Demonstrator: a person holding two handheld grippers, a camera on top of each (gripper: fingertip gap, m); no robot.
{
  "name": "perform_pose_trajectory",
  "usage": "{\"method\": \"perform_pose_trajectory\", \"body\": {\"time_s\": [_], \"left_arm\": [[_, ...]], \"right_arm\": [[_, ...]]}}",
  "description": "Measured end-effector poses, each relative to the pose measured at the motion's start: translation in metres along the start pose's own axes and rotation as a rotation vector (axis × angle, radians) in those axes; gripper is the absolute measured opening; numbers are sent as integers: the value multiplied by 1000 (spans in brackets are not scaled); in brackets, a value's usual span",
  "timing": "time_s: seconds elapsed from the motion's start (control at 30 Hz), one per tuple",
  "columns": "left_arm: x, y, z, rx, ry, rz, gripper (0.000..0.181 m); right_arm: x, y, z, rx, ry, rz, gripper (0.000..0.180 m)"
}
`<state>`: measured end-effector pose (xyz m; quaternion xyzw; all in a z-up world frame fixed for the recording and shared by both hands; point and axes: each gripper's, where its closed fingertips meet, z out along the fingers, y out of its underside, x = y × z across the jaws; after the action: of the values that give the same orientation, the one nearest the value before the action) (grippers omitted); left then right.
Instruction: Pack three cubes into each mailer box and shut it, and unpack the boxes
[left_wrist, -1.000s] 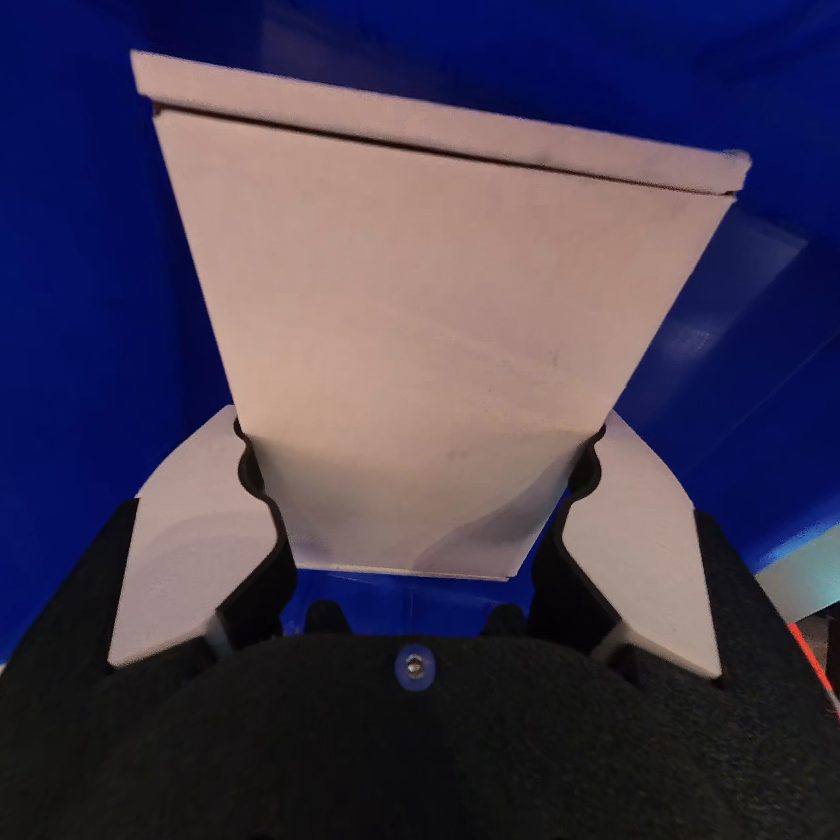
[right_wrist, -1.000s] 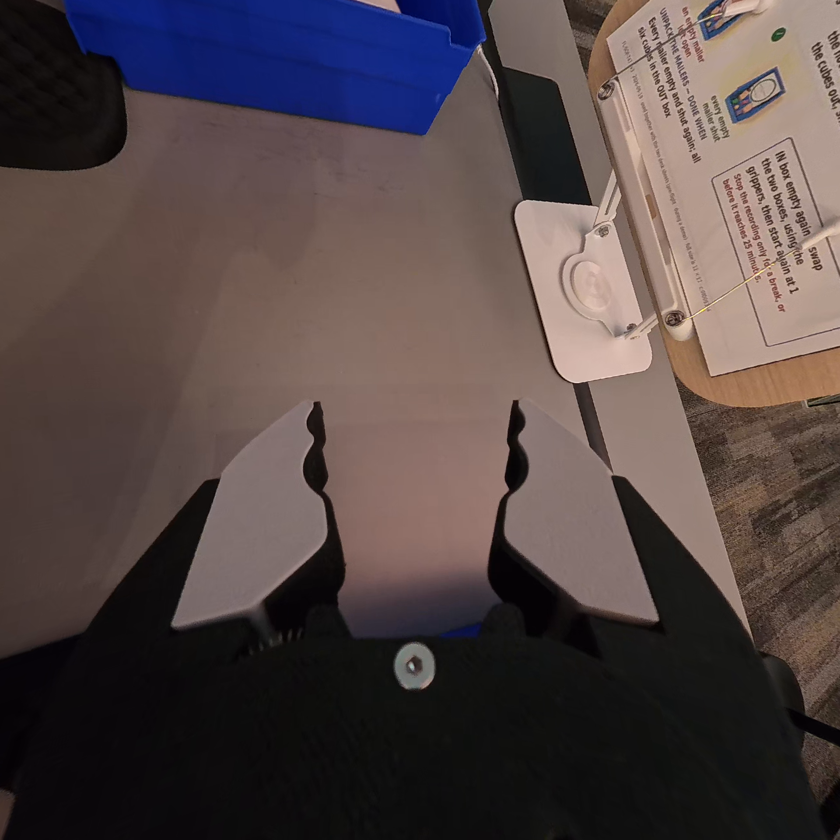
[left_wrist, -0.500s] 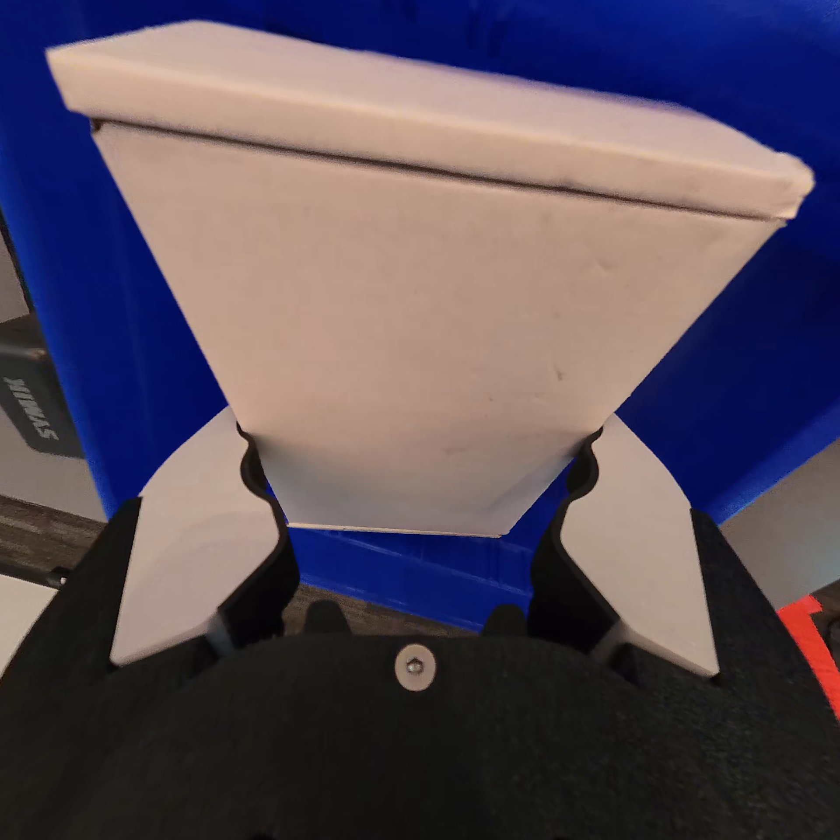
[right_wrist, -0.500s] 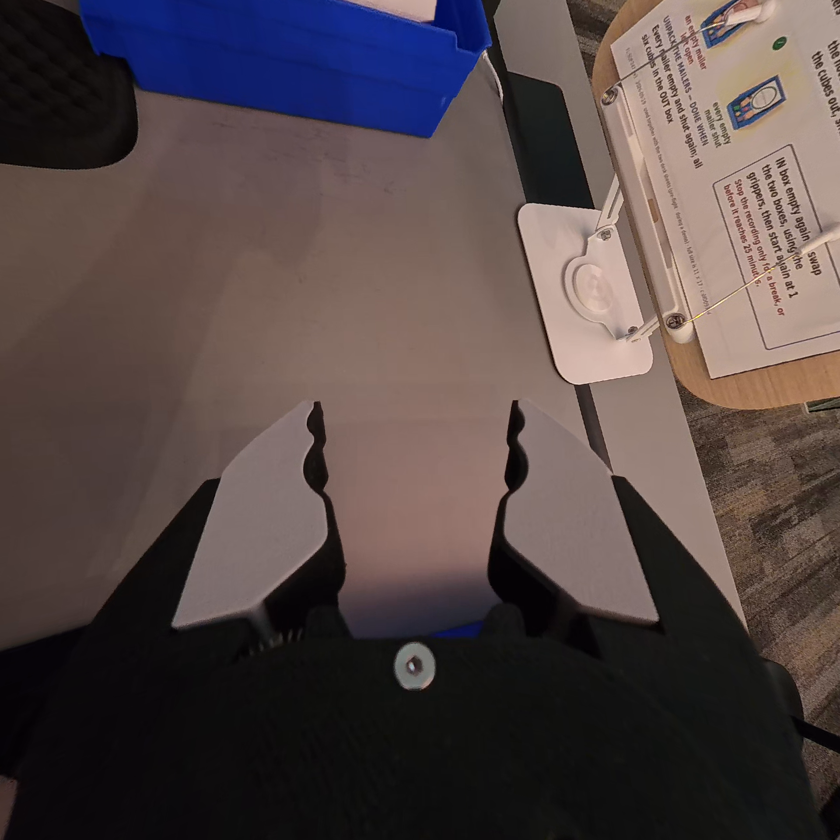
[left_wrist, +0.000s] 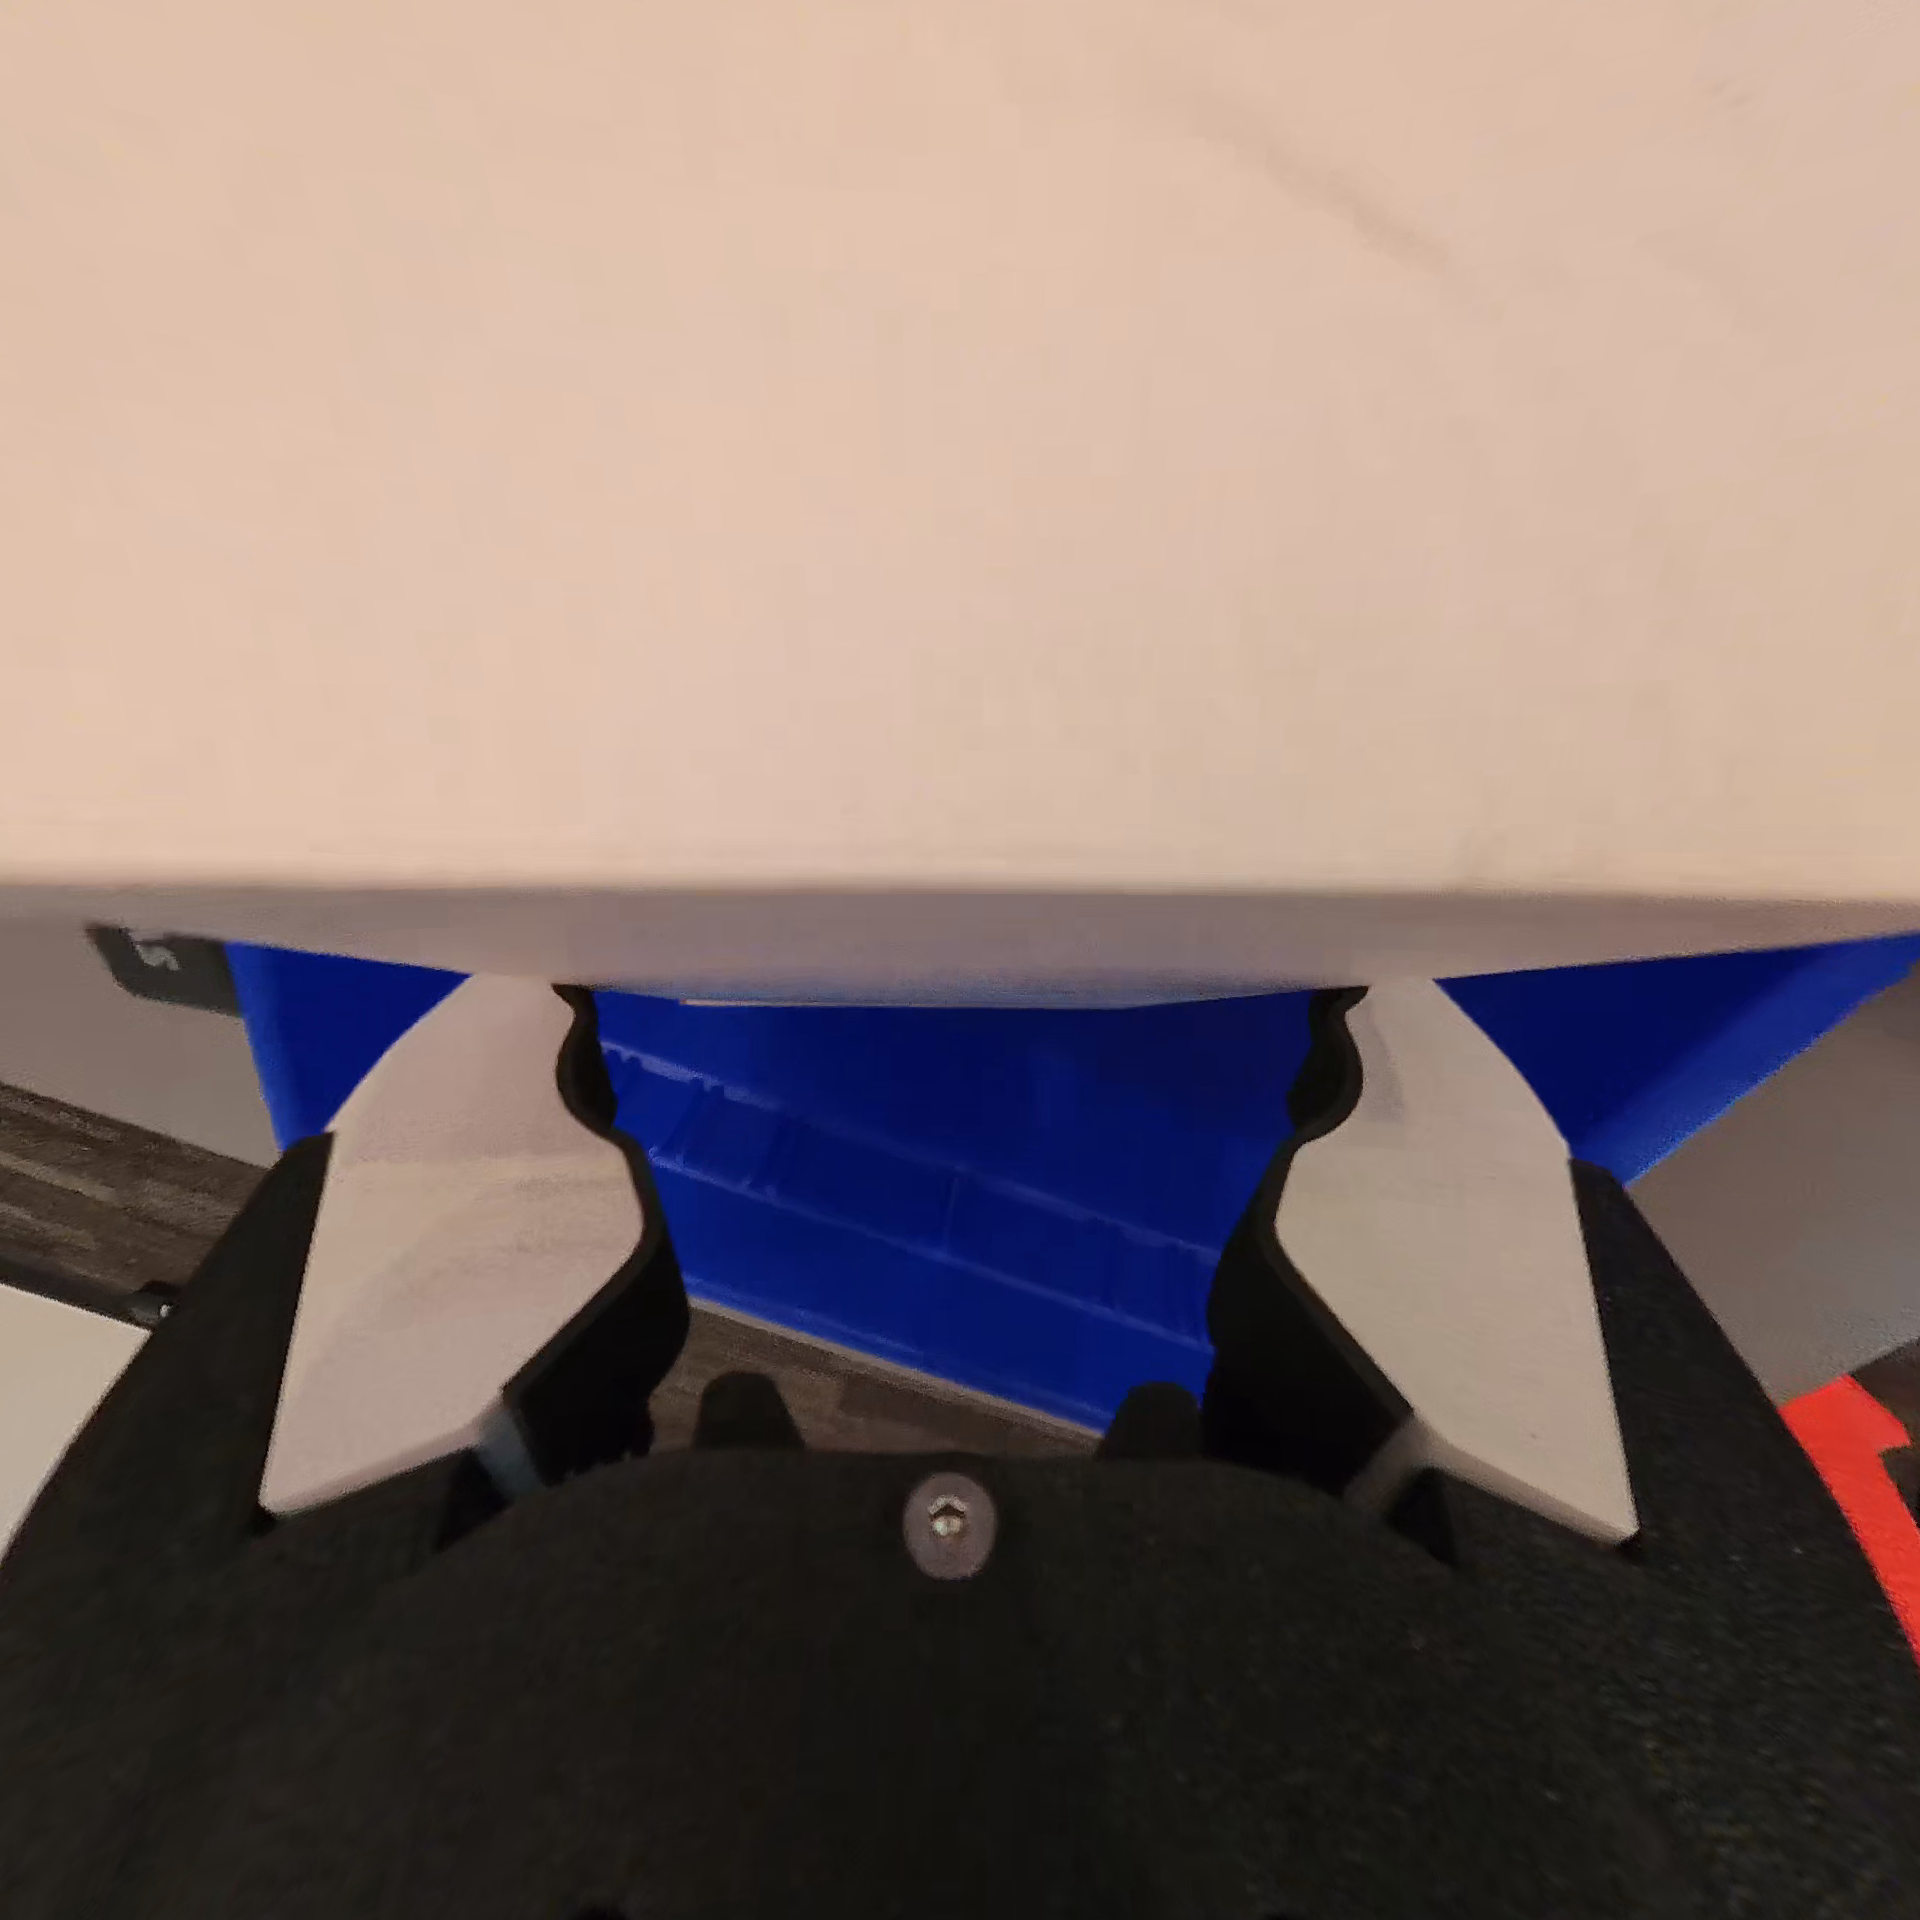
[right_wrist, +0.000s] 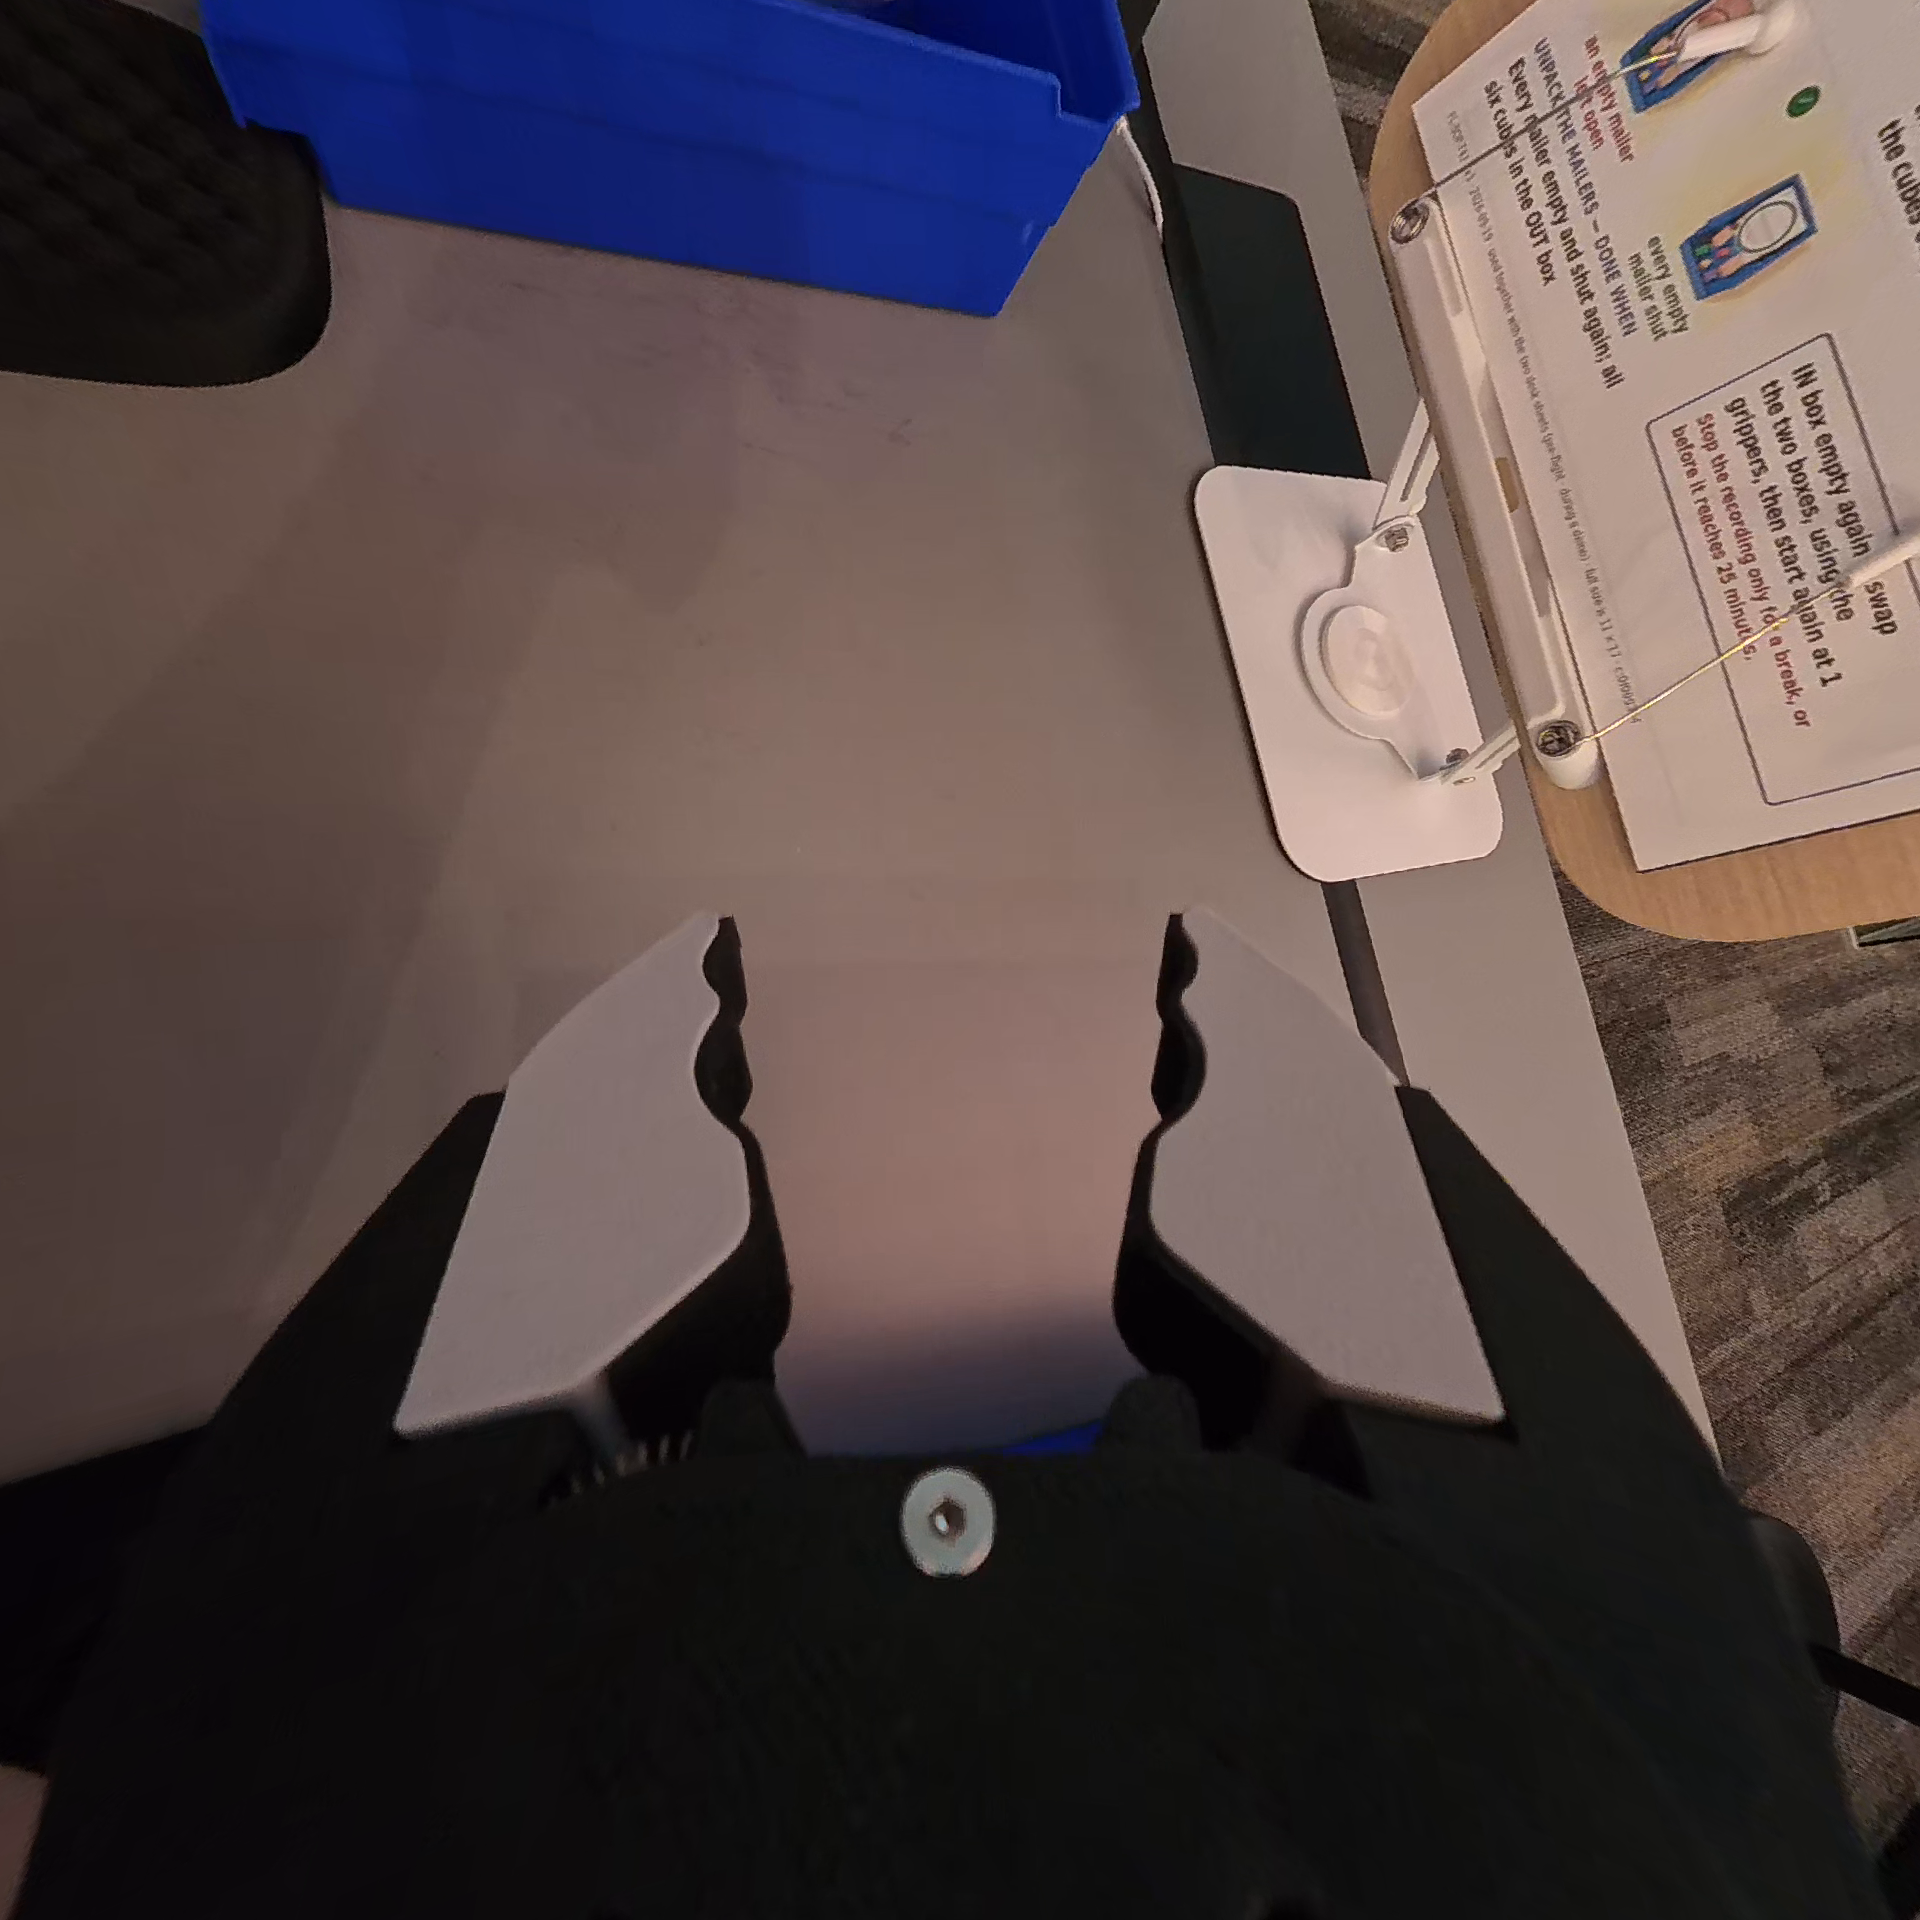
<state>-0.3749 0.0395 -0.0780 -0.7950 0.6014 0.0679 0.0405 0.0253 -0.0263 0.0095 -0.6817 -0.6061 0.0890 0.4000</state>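
Observation:
A shut white mailer box (left_wrist: 935, 468) fills the upper half of the left wrist view. My left gripper (left_wrist: 954, 1000) is shut on its near lower edge, which sits between the two fingertips. The box is held above and in front of a blue bin (left_wrist: 935, 1195). My right gripper (right_wrist: 951, 925) is open and empty, hovering over the grey table (right_wrist: 727, 644). No cubes are visible in either view.
A blue bin (right_wrist: 665, 156) stands at the far end of the table in the right wrist view, with a black textured object (right_wrist: 135, 239) to its left. A white stand base (right_wrist: 1351, 675) and a printed instruction sheet (right_wrist: 1714, 416) on a round wooden top lie to the right. Red tape (left_wrist: 1860, 1475) marks the surface. One gripper's finger ends stand about 40 cm off the other's.
The left gripper has lifted the mailer box out of the blue bin. The box now tips toward the camera and fills the upper view. The right gripper stays open and drifts slightly.

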Motion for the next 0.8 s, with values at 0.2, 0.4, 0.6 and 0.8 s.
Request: {"method": "perform_pose_trajectory", "body": {"time_s": [0.2, 0.4, 0.6, 0.8], "left_arm": [[0, -14, 11, 107, 28, -37, 129], [-4, -22, 13, 267, 53, -110, 128], [-7, -28, 14, 406, 60, -169, 129], [-11, -33, 19, 490, 55, -252, 133]], "right_arm": [[1, 1, 1, 1, 0, 8, 78], [2, 4, 12, -15, -15, 18, 78], [1, 8, 22, -44, -32, 26, 78], [0, 7, 24, -43, -35, 30, 78]]}}
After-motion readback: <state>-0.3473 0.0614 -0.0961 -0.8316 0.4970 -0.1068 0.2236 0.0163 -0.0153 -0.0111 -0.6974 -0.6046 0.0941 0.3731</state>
